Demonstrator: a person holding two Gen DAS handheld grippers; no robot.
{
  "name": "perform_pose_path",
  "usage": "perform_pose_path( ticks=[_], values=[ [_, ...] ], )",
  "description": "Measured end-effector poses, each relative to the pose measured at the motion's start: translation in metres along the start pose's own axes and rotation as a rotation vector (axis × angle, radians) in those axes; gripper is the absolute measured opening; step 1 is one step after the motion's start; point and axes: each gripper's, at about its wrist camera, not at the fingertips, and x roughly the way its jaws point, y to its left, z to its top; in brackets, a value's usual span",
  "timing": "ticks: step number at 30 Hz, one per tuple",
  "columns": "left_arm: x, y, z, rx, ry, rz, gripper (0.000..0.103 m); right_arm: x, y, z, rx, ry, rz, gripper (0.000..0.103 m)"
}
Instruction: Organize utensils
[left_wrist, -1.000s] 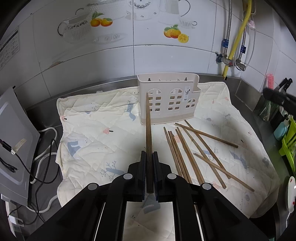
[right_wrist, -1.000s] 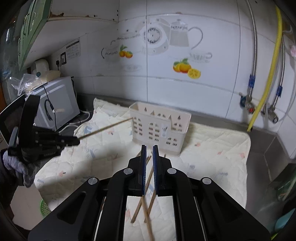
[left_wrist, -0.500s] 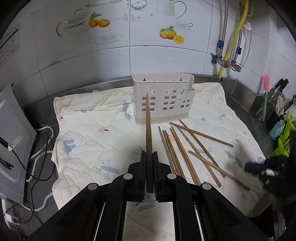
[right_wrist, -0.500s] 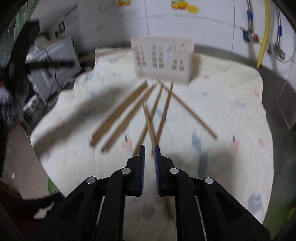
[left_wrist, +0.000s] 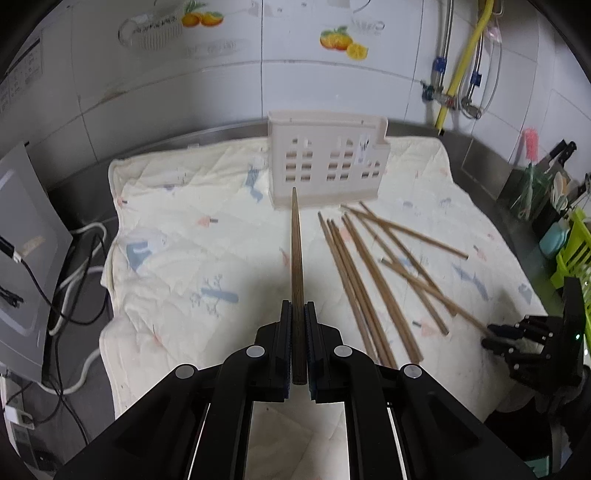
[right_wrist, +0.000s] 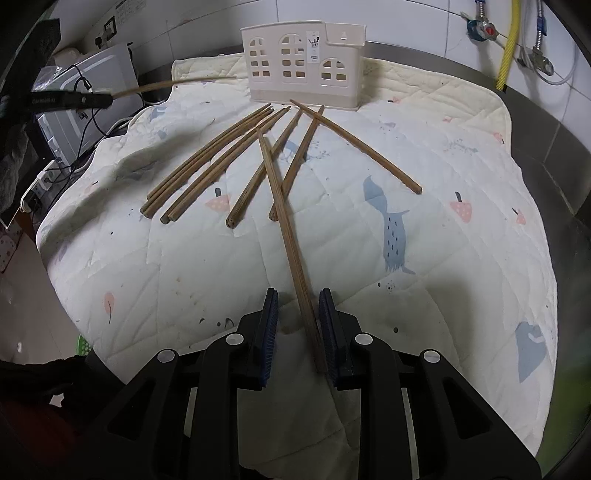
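My left gripper (left_wrist: 297, 314) is shut on a wooden chopstick (left_wrist: 296, 258) that points forward at the cream utensil holder (left_wrist: 328, 162); its tip stops short of the holder. It also shows in the right wrist view (right_wrist: 107, 100), held above the cloth's left side. My right gripper (right_wrist: 298, 306) is open, low over the cloth, its jaws either side of the near end of one chopstick (right_wrist: 284, 210) that lies on the cloth. Several more chopsticks (right_wrist: 218, 158) lie fanned in front of the holder (right_wrist: 303, 66).
A quilted cream cloth (right_wrist: 443, 177) covers the steel counter. A grey appliance with cables (left_wrist: 22, 258) stands at the left. Pipes and a yellow hose (left_wrist: 458, 62) run down the tiled wall. A green rack (left_wrist: 576, 243) and utensil jar (left_wrist: 532, 188) stand at the right.
My right gripper has dropped to the cloth and opened around the near end of a chopstick. My left gripper has kept its chopstick and drawn back a little from the holder.
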Motion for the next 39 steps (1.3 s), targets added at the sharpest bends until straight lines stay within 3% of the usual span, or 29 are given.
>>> perform_pose_path(
  ticks=[6, 10, 21, 24, 26, 32, 39],
  values=[
    [0.017, 0.003, -0.011, -0.020, 0.040, -0.001, 0.007, 0.001, 0.003, 0.001, -0.008, -0.002, -0.021, 0.022],
    [0.025, -0.001, -0.015, -0.022, 0.043, 0.000, 0.007, 0.001, 0.001, 0.003, 0.011, -0.009, -0.032, 0.012],
    [0.057, -0.018, -0.010, -0.054, 0.010, 0.025, 0.007, 0.005, -0.002, 0.027, 0.096, -0.048, -0.030, 0.013],
    [0.066, -0.020, -0.007, -0.085, 0.007, 0.015, 0.007, 0.006, -0.003, 0.033, 0.123, -0.057, -0.042, 0.023],
    [0.074, -0.024, -0.004, -0.094, -0.001, 0.028, 0.007, 0.004, -0.004, 0.037, 0.139, -0.066, -0.048, 0.039],
    [0.096, -0.032, 0.000, -0.120, 0.008, 0.053, 0.008, 0.003, -0.005, 0.045, 0.165, -0.079, -0.067, 0.050],
    [0.116, -0.037, 0.000, -0.145, 0.025, 0.072, 0.030, 0.002, -0.004, 0.054, 0.176, -0.097, -0.082, 0.062]
  ],
)
